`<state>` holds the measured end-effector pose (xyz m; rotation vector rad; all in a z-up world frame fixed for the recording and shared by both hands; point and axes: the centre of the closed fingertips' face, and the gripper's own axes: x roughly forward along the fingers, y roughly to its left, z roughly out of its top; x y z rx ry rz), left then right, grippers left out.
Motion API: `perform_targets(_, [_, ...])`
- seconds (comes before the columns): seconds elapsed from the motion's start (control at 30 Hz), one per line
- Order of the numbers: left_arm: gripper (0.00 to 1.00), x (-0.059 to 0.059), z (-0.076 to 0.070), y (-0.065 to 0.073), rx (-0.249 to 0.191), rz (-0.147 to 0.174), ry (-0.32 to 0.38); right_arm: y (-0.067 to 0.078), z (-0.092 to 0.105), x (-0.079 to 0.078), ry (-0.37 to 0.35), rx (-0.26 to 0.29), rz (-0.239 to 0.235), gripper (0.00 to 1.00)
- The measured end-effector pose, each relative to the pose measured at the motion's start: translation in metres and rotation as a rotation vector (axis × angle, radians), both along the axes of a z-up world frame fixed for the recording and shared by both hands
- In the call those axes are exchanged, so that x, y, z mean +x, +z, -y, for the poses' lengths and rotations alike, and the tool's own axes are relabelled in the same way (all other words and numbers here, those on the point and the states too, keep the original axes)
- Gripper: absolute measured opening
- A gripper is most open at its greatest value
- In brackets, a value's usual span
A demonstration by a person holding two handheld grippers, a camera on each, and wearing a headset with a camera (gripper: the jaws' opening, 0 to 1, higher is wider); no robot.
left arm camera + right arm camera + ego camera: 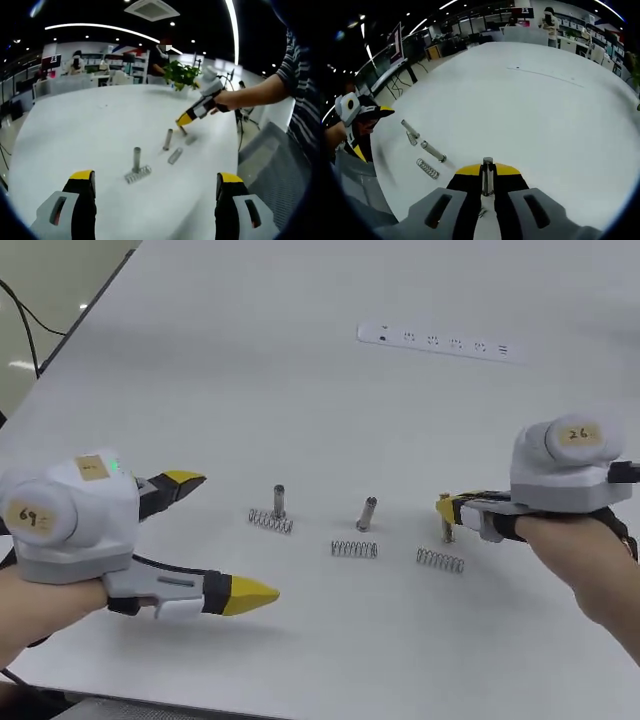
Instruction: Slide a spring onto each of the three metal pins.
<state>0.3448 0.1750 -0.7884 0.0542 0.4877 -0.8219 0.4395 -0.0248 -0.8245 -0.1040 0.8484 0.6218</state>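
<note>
Three short metal pins stand in a row on the white table: a left pin (279,500), a middle pin (367,513) that leans a little, and a right pin (447,530). A spring lies flat in front of each: left spring (270,521), middle spring (354,549), right spring (440,560). My right gripper (445,508) is shut on the right pin (487,182), whose top shows between the yellow tips. My left gripper (215,535) hovers wide open to the left of the left pin (136,159) and its spring (137,174), holding nothing.
A white power strip (440,342) lies at the far side of the table. The table's left edge (60,350) runs diagonally, with a black cable beyond it. A person's striped sleeve (300,75) is at the right of the left gripper view.
</note>
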Motion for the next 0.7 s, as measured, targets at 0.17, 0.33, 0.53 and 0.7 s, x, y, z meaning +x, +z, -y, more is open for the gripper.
perform_targets(0.17, [0.98,-0.002,0.000,0.000,-0.003,-0.002,0.002,0.002,0.001,-0.002,0.000,0.006,0.009,0.05])
perform_targets(0.33, [0.98,-0.002,-0.001,0.001,-0.005,0.000,0.007,0.005,0.002,-0.004,0.010,0.008,0.032,0.05])
perform_targets(0.53, [0.98,-0.001,-0.002,0.002,-0.006,0.005,0.013,0.007,0.001,-0.009,0.028,-0.010,0.061,0.05])
perform_targets(0.7, [0.98,-0.002,0.000,0.002,-0.012,0.001,0.008,0.008,0.003,-0.014,0.056,-0.028,0.095,0.05])
